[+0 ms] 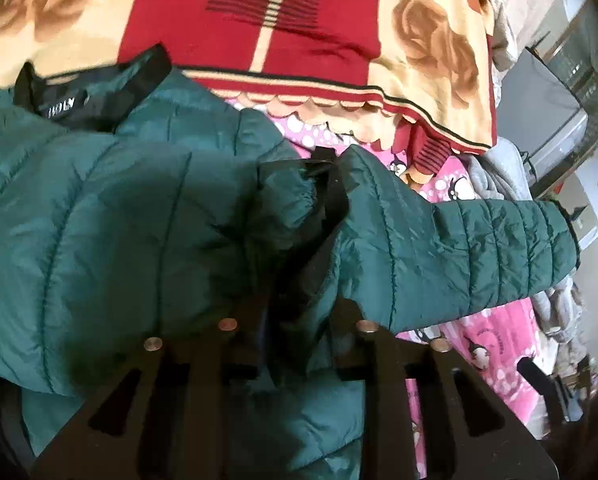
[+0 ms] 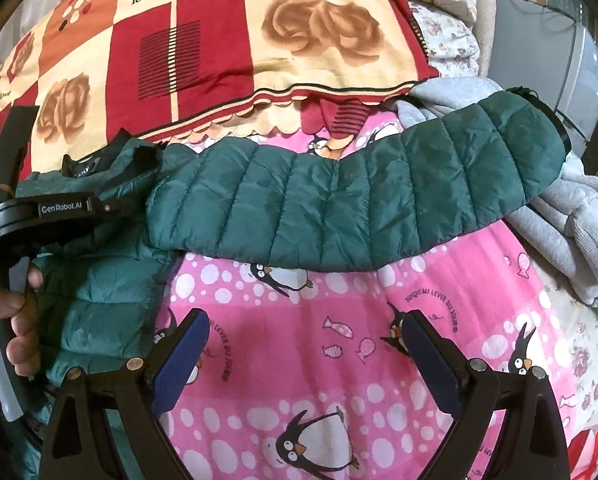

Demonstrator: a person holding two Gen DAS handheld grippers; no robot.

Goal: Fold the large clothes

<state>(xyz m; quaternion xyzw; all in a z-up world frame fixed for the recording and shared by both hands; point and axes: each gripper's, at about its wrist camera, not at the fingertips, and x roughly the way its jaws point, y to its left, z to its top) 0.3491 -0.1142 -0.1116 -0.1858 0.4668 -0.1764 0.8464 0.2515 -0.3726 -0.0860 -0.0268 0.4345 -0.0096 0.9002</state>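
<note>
A dark green quilted puffer jacket (image 1: 119, 216) lies on a bed, with its black collar (image 1: 95, 92) at the upper left. One sleeve (image 2: 359, 196) stretches out to the right across the pink sheet. My left gripper (image 1: 295, 320) is shut on a bunched fold of the jacket with black trim, near the sleeve's base. Its fingertips are buried in the fabric. My right gripper (image 2: 303, 344) is open and empty, hovering over the pink sheet below the sleeve. The left gripper's body (image 2: 39, 208) shows at the left of the right wrist view, held by a hand.
A pink penguin-print sheet (image 2: 319, 380) covers the bed. A red and cream rose-patterned blanket (image 2: 219, 40) lies beyond the jacket. Grey clothes (image 2: 571, 240) are piled at the right. A grey cabinet (image 2: 551, 56) stands at the far right.
</note>
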